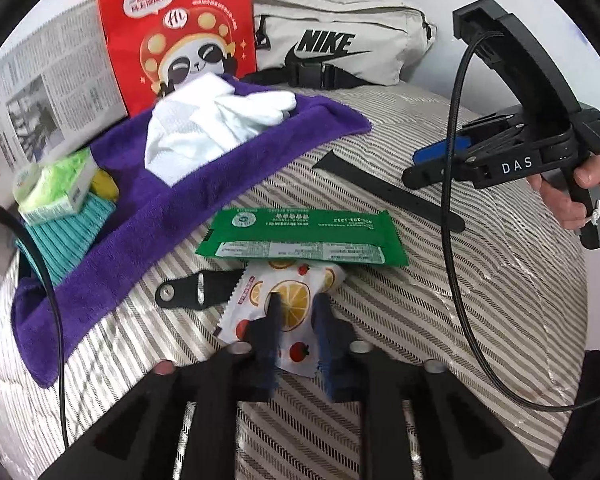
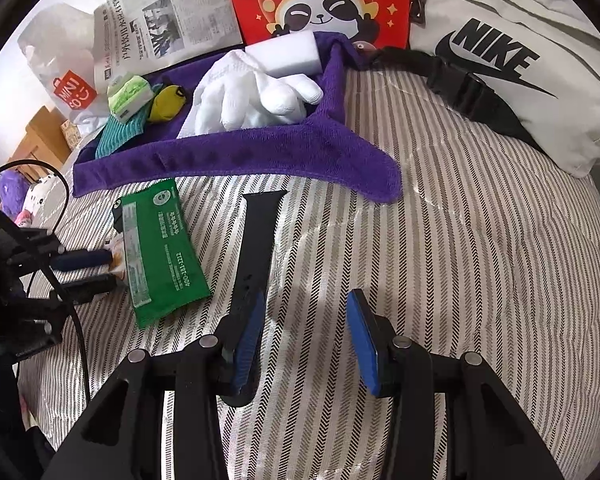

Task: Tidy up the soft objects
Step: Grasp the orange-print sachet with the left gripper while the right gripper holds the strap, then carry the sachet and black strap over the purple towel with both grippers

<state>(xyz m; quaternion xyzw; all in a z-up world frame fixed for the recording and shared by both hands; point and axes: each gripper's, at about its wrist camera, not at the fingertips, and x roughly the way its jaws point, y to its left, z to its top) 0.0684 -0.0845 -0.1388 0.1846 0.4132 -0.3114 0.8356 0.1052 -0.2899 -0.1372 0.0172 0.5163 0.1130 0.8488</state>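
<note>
My left gripper [image 1: 294,300] is part open, its fingers straddling a white fruit-print packet [image 1: 288,304] on the striped bed. A green wipes pack [image 1: 304,236] lies just beyond it, also in the right wrist view [image 2: 160,252]. My right gripper [image 2: 306,300] is open and empty; a long black strap [image 2: 256,240] lies by its left finger. A purple towel [image 1: 140,208] holds white gloves [image 1: 216,124], a green tissue pack [image 1: 52,184] and a teal cloth [image 1: 68,236]. In the right wrist view, the towel [image 2: 260,156] also holds a white sponge block [image 2: 284,56] and a yellow pouch [image 2: 168,104].
A red panda bag [image 1: 180,28], newspaper [image 1: 40,92] and a beige Nike bag [image 1: 332,40] stand behind the towel. A short black strap [image 1: 196,290] lies left of the fruit packet. The right gripper's body [image 1: 512,160] and cable hang at right.
</note>
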